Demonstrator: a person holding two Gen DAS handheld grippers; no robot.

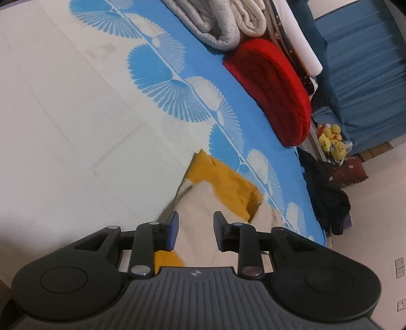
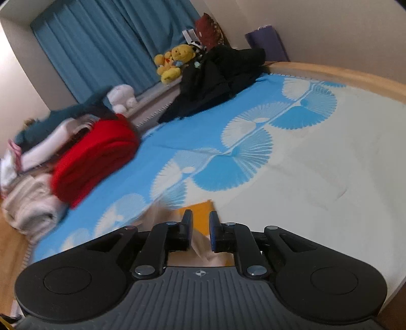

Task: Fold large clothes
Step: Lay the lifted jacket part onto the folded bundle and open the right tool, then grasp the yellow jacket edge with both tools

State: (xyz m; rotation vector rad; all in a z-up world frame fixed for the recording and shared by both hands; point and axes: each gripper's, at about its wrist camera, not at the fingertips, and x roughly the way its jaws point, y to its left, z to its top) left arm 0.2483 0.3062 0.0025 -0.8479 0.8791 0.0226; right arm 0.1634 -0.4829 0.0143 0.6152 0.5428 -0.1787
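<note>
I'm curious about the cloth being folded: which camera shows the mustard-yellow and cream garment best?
The left wrist view: the mustard-yellow and cream garment lies sharp beyond the fingers. The right wrist view shows only a blurred scrap.

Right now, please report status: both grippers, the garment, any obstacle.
Left gripper open above cream-and-mustard garment. Right gripper open, same garment under it. Red folded blanket far side, apart; not in way.

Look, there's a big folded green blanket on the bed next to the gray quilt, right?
Not quite: the folded blanket is red, not green. The left wrist view shows it on the bed next to the gray quilt.
</note>
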